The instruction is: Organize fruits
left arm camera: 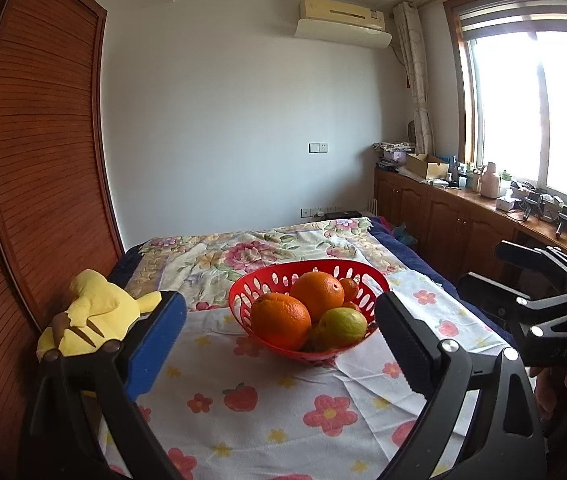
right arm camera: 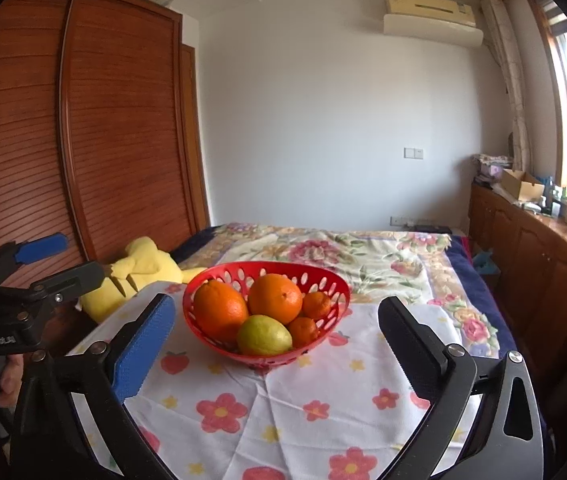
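A red perforated basket [left arm camera: 275, 276] [right arm camera: 325, 280] stands on a white flowered cloth [left arm camera: 267, 412] [right arm camera: 283, 412]. It holds two large oranges [left arm camera: 281, 320] [right arm camera: 219, 314], a yellow-green lemon [left arm camera: 343, 326] [right arm camera: 263, 334] and two small mandarins [right arm camera: 315, 306]. My left gripper [left arm camera: 281, 318] is open and empty, its fingers on either side of the basket, a little nearer than it. My right gripper [right arm camera: 277, 326] is open and empty, also just short of the basket. Each gripper shows at the edge of the other's view.
A yellow plush toy [left arm camera: 95, 316] [right arm camera: 135, 276] lies left of the basket by a wooden wardrobe [left arm camera: 35, 152]. A floral blanket [right arm camera: 363, 252] covers the bed behind. Wooden cabinets [right arm camera: 531, 256] with clutter run along the right under the window.
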